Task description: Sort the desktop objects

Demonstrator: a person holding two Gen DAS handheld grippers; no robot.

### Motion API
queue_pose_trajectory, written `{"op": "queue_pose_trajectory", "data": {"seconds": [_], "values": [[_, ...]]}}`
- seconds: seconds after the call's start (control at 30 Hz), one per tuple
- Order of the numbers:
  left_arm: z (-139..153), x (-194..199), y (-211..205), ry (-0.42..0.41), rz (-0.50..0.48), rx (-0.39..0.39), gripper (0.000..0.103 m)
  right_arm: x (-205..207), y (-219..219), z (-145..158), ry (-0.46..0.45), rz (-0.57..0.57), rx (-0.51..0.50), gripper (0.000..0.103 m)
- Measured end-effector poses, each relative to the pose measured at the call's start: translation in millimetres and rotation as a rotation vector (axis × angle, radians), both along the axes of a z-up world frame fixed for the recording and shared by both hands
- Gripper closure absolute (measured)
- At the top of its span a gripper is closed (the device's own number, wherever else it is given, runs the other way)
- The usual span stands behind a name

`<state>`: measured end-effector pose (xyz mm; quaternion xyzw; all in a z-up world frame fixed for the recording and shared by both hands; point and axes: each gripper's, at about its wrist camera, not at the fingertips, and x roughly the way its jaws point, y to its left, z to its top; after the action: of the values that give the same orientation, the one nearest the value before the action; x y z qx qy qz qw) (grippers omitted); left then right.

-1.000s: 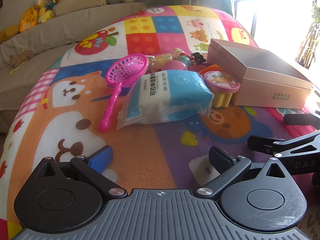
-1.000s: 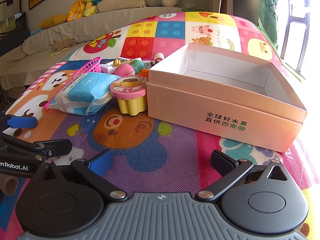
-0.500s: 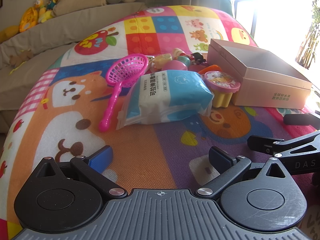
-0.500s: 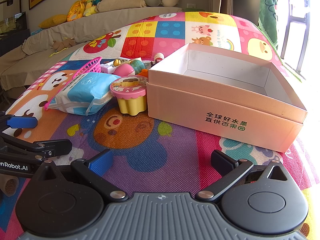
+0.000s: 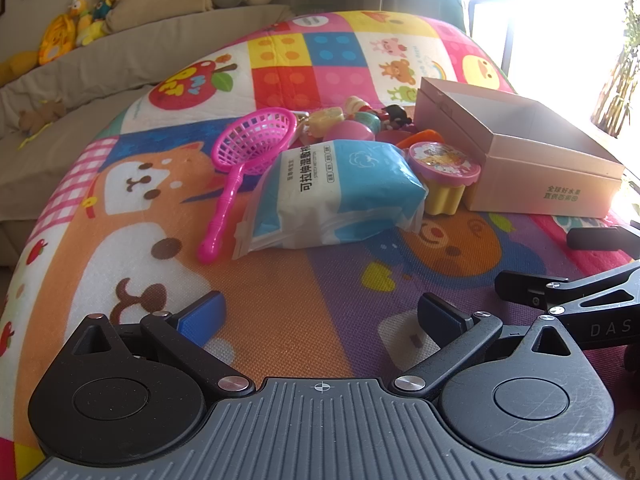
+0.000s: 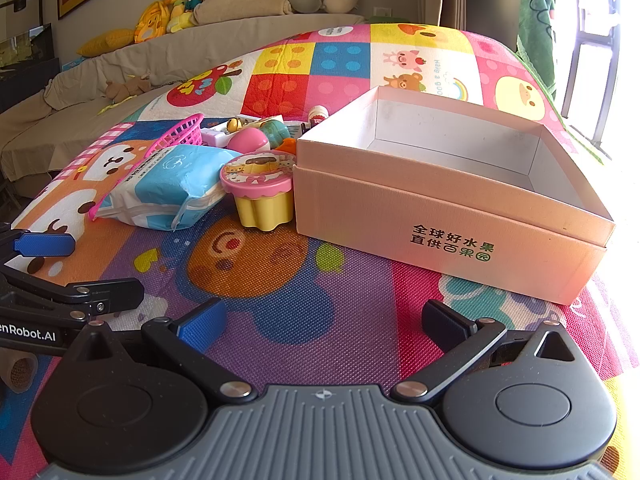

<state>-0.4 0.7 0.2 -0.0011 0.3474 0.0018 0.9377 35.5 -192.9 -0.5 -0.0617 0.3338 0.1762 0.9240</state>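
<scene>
Both grippers, left (image 5: 320, 312) and right (image 6: 322, 316), hover with jaws wide and empty; wipes pack (image 5: 332, 196) lies on mat (image 5: 280, 280) beside box (image 6: 448, 216), soft, light, crinkly, so pinch mid-body.

Counted ahead of the two pairs of tongs

One open pink box (image 6: 448, 216), ahead of the right tongs; one wet-wipe pack (image 5: 332, 192), ahead of the left tongs; one pink toy net (image 5: 244, 152), left of the pack; one yellow pudding cup (image 6: 262, 196) with a pink lid, between pack and box; a heap of small toys (image 5: 356, 124) beyond the pack, too jumbled to count; two plush dolls (image 6: 180, 8) far beyond.
</scene>
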Motion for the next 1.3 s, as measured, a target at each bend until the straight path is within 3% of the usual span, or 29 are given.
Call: {"op": "queue_pose_trajectory", "data": {"seconds": [0.73, 0.97, 1.1, 1.13, 1.23, 1.3], "values": [[1, 1, -2, 0.015, -0.009, 0.003, 0.0, 3, 2, 2, 0.03, 0.003, -0.015, 0.0], [5, 6, 11, 0.062, -0.114, 0.002, 0.0, 5, 10, 6, 0.093, -0.031, -0.055, 0.0], [11, 7, 29, 0.043, -0.026, 0.01, 0.0, 9, 10, 13, 0.125, -0.002, -0.049, 0.0], [13, 7, 34, 0.04, -0.003, 0.008, 0.0, 7, 12, 17, 0.103, 0.014, -0.04, 0.0], [18, 9, 50, 0.039, 0.052, -0.001, 0.0, -12, 31, 36, -0.124, 0.047, -0.107, 0.0], [21, 9, 57, 0.032, 0.078, 0.003, 0.0, -20, 50, 50, -0.265, 0.094, -0.178, 0.007]]}}
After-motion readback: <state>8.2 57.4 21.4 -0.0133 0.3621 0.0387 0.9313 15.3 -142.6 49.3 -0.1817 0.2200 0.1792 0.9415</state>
